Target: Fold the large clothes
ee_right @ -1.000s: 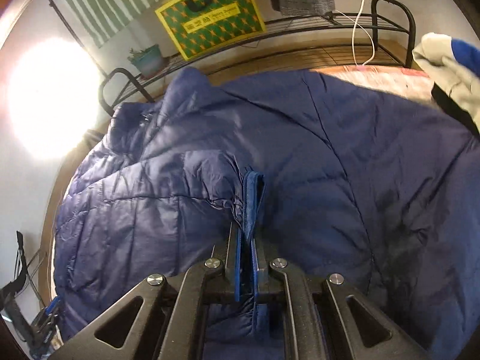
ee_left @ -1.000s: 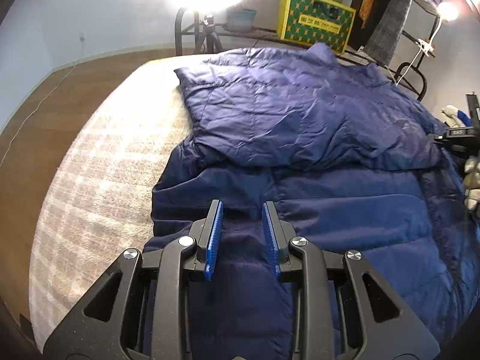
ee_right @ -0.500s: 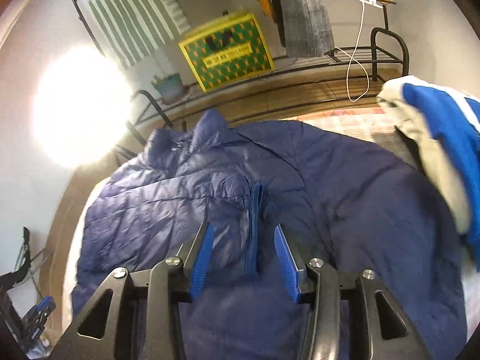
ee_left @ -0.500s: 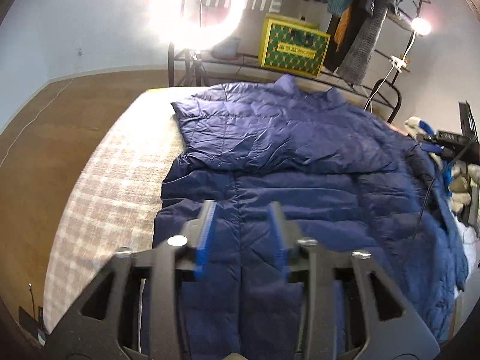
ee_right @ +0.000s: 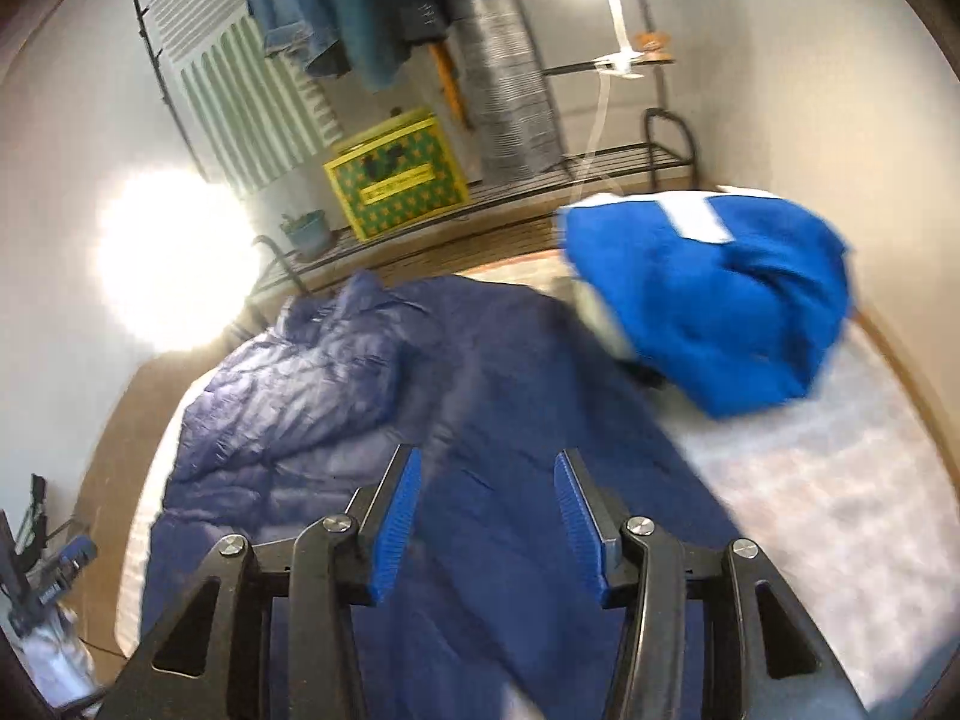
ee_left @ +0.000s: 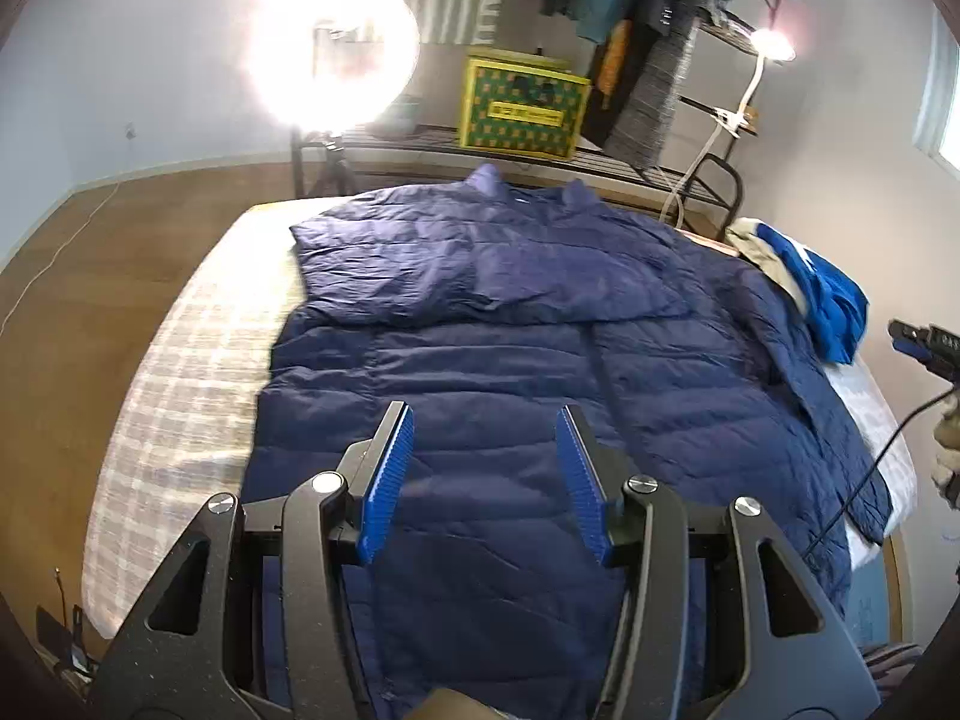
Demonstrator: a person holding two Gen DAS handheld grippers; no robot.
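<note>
On the bed (ee_left: 180,372) the navy jacket (ee_left: 510,360) lies spread toward twelve o'clock, one sleeve now folded across its chest, and we have let go, our left gripper (ee_left: 485,483) and right gripper (ee_right: 486,525) rising with jaws opening, both empty.

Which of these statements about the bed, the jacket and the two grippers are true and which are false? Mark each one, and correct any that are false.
1. A navy quilted jacket lies spread on the bed. True.
2. The left gripper clamps the jacket. False: its jaws are opening, nothing between them.
3. A bright blue garment lies bunched beside the jacket. True.
4. The right gripper grips a sleeve cuff. False: its jaws are opening and hold nothing.
5. The yellow-and-green box sits on the bed. False: it stands on the metal rack behind the bed.
</note>
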